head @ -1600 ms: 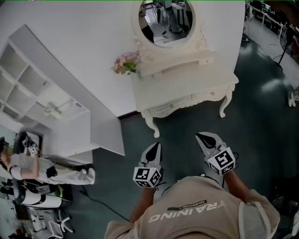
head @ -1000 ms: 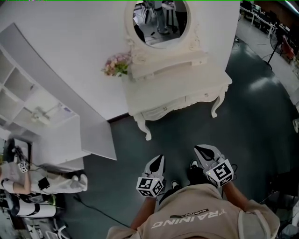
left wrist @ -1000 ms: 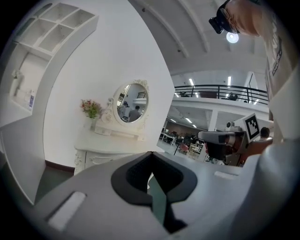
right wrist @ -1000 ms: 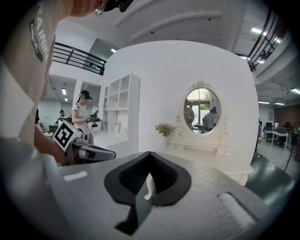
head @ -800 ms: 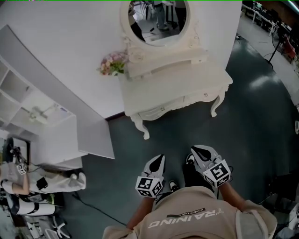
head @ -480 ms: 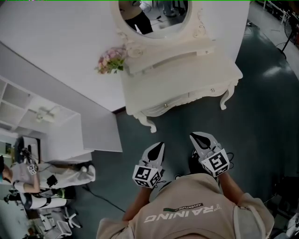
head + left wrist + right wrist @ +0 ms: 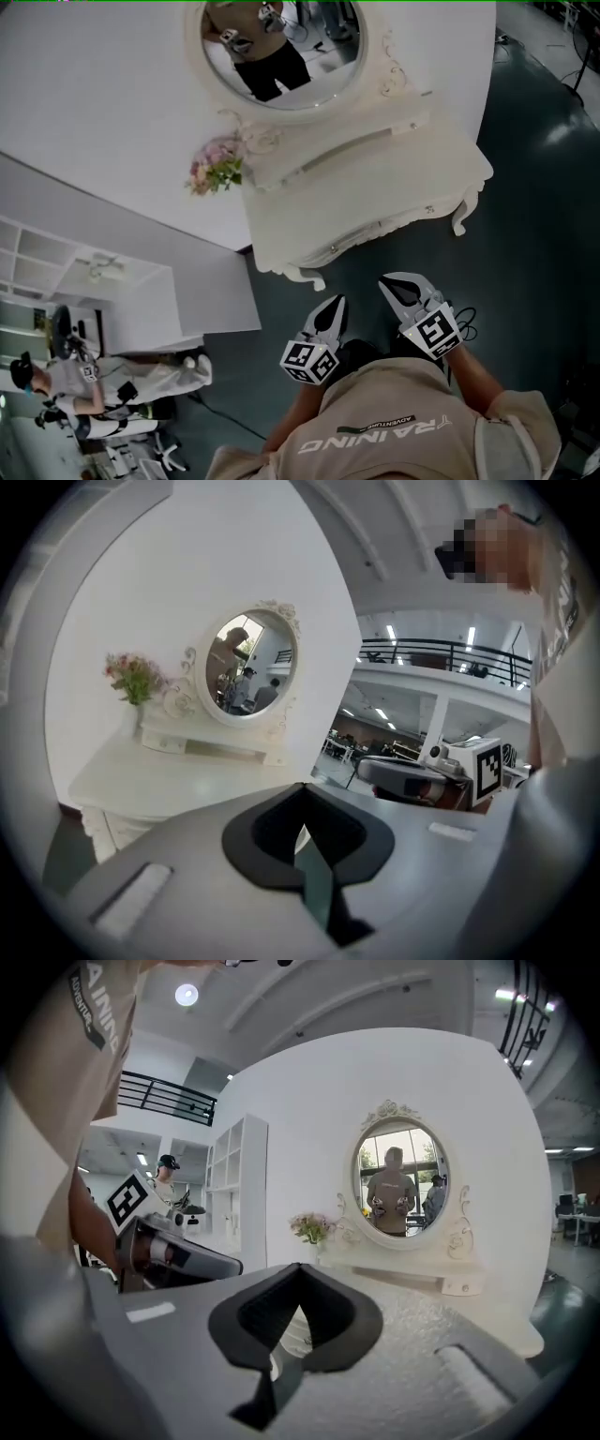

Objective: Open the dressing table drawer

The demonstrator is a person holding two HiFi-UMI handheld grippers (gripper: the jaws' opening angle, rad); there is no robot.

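The white dressing table (image 7: pixel 375 178) stands against the wall, with an oval mirror (image 7: pixel 277 47) and a small bunch of pink flowers (image 7: pixel 214 169). Its two front drawers are closed; their knobs show on the left drawer (image 7: pixel 333 247) and the right drawer (image 7: pixel 429 209). My left gripper (image 7: pixel 337 302) and right gripper (image 7: pixel 386 279) hang over the dark floor just short of the table front, both shut and holding nothing. The left gripper (image 7: pixel 302 787) points at the table (image 7: pixel 159 771) from the side. Past the right gripper (image 7: pixel 300 1267), the mirror (image 7: pixel 401 1180) is ahead.
A white shelf unit (image 7: pixel 94 272) and a white panel (image 7: pixel 211 281) stand left of the table. Another person (image 7: pixel 84 384) is at the lower left beside office chairs. One curved table leg (image 7: pixel 461 223) stands on the dark green floor (image 7: pixel 525 234).
Both grippers have moved across the floor toward the table, which now lies closer. The mirror has come more into view and shows my reflection. The jaws stayed shut.
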